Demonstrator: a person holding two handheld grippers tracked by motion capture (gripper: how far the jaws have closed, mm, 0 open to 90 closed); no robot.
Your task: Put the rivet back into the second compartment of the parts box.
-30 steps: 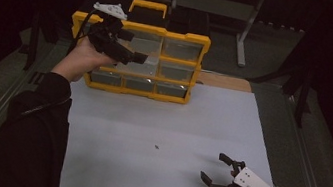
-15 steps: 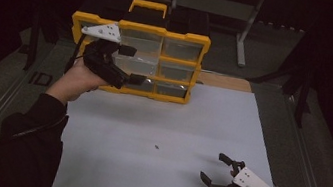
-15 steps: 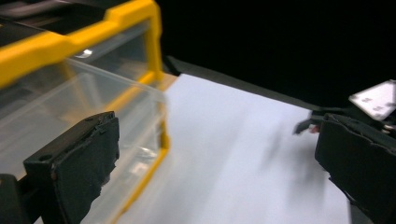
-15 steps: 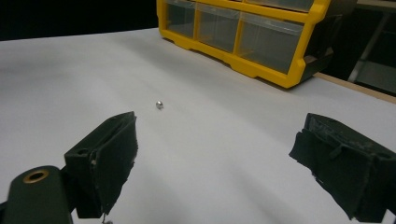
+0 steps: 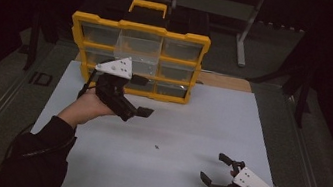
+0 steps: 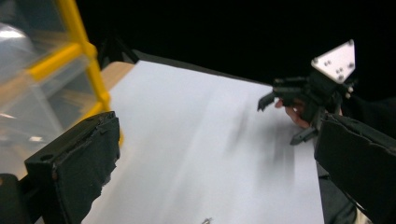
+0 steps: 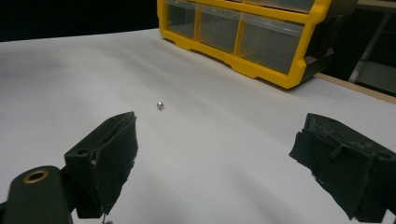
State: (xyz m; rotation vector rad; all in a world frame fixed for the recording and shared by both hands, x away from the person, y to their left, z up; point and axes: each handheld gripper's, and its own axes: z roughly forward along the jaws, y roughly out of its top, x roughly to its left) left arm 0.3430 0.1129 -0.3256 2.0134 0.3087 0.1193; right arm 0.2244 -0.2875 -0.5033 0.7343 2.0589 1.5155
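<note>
A yellow organizer [image 5: 137,58] with clear drawers stands at the back of the white board [image 5: 185,122]. A tiny metal piece [image 5: 157,147] lies alone on the board's middle; it also appears in the right gripper view [image 7: 160,105]. My left gripper [image 5: 138,113] hovers in front of the organizer's lower drawers, open and empty, its jaws wide apart in its own view [image 6: 219,163]. Near the board's front right corner my right gripper [image 5: 213,168] rests low, open and holding nothing, with the metal piece ahead of its jaws [image 7: 224,163].
The organizer [image 7: 252,37] has a yellow handle [image 5: 148,5] on top and its drawers [image 5: 136,48] look shut. A grey metal frame [image 5: 219,5] stands behind the table. Dark floor surrounds the board. The other hand's gripper [image 6: 285,116] shows far off in the left gripper view.
My left gripper has come away from the organizer's upper left drawers, moving down and toward the board's middle. The right gripper has stayed in place.
</note>
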